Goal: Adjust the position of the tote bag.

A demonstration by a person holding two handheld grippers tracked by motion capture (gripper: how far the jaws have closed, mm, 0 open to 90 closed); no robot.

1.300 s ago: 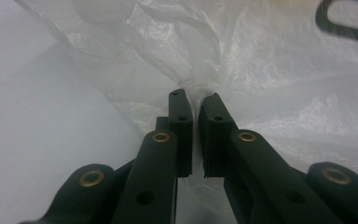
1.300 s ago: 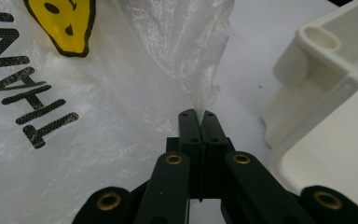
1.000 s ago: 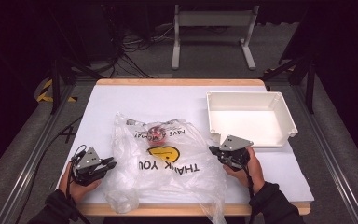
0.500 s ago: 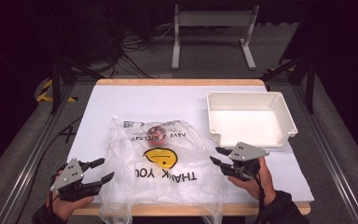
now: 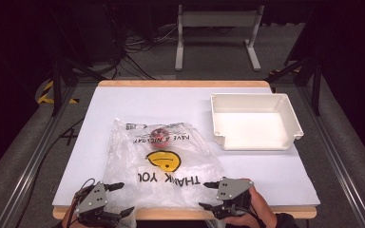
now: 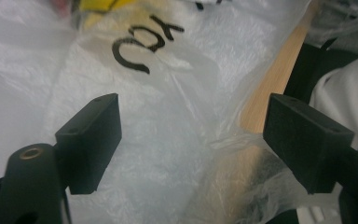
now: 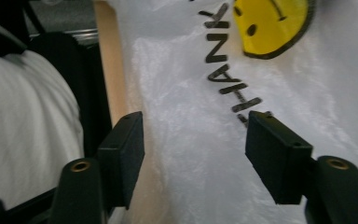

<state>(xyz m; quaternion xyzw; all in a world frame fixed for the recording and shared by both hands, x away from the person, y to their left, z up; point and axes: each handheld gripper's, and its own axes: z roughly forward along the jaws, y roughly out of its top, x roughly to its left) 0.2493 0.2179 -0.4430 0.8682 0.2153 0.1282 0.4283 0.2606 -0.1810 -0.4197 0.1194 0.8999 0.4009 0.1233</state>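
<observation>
While you hold both grippers at the near edge of the table (image 5: pixel 123 99), the clear plastic bag (image 5: pixel 161 166) lies flat on the white top, left of centre, its near end reaching the wooden front edge. Bag print: yellow smiley face (image 5: pixel 164 159), "THANK YOU" lettering (image 5: pixel 168 179), upside down from your side. Small red item (image 5: pixel 159 131) sits inside the bag near its far end; can't tell what it is. White tray (image 5: pixel 254 121) sits on the table's right far part, well apart from the bag, nothing in it.

Your left gripper (image 5: pixel 116 199) is at the bag's near left corner, jaws apart, pointing right. Left gripper view: left gripper (image 6: pixel 191 140) jaws wide, crumpled bag film between and below them, wooden table edge (image 6: pixel 270 79) running under the film.

Your right gripper (image 5: pixel 209 195) is at the bag's near right corner, jaws apart, pointing left toward the bag. Right gripper view: right gripper (image 7: pixel 195 144) jaws wide over the bag film, nothing clamped, "THANK" letters just ahead, white garment (image 7: pixel 23 121) at the left.
</observation>
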